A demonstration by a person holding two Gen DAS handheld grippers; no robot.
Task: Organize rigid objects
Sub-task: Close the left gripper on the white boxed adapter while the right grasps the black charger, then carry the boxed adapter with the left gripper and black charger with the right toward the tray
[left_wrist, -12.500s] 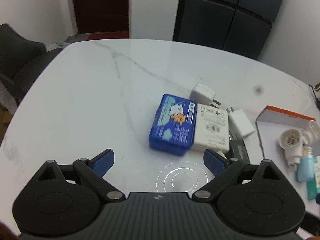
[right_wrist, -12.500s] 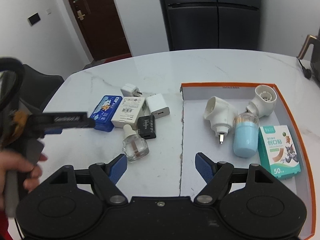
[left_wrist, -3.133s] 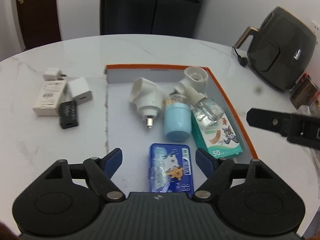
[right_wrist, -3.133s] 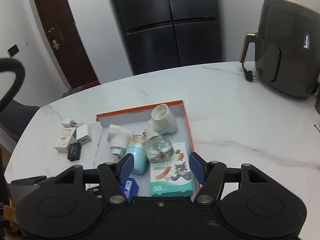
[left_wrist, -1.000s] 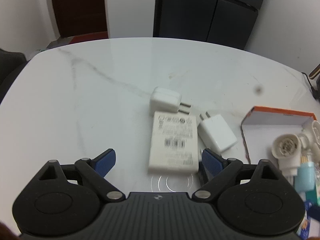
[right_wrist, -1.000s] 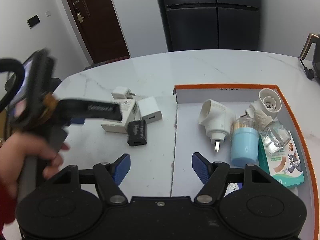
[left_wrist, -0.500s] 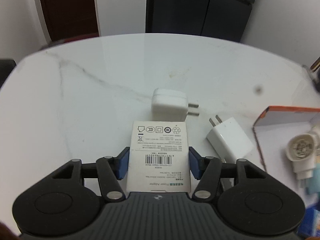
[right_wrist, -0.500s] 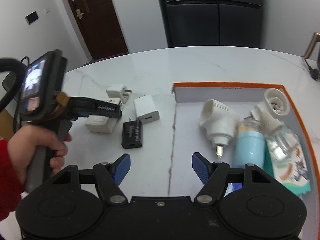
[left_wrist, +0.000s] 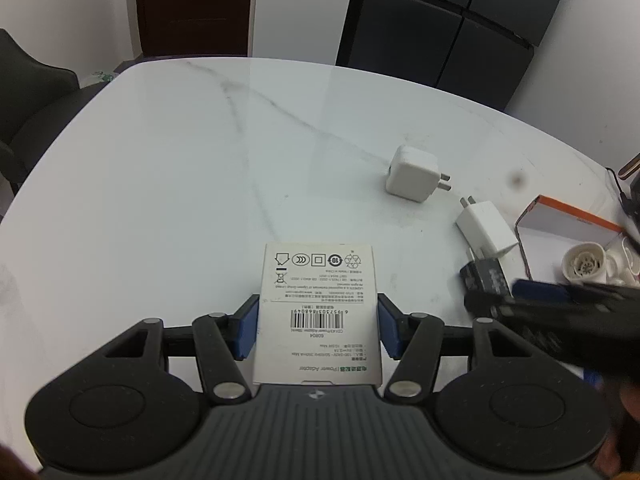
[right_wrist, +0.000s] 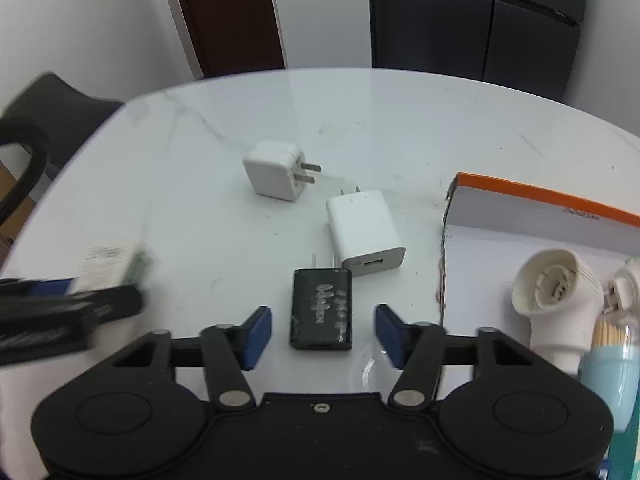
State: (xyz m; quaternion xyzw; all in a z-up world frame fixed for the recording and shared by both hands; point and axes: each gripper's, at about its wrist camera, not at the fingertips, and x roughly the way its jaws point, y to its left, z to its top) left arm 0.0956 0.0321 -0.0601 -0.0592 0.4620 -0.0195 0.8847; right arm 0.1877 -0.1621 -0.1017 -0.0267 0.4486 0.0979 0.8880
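Observation:
My left gripper (left_wrist: 319, 328) is shut on a white power-adapter box (left_wrist: 318, 280) with a barcode label, held above the marble table (left_wrist: 180, 184). In the right wrist view that box (right_wrist: 112, 268) and the left gripper (right_wrist: 60, 308) appear blurred at the left. My right gripper (right_wrist: 323, 336) hangs low over the table with a black charger (right_wrist: 322, 312) lying between its blue pads (right_wrist: 258, 336). Its jaws are closing, and a gap still shows on each side of the charger. A white flat charger (right_wrist: 364, 226) touches the black one's far end, and a white square charger (right_wrist: 276, 174) lies farther back.
An orange-rimmed tray (right_wrist: 540, 200) at the right holds a white socket adapter (right_wrist: 552, 284), a light-blue bottle (right_wrist: 608, 364) and other items. A dark chair (left_wrist: 32, 92) stands past the table's left edge. A dark fridge (right_wrist: 476, 16) and a brown door (right_wrist: 228, 12) are behind.
My left gripper shut on the white box and carried it away from the chargers. My right gripper came down and left over the black charger, and its jaws narrowed.

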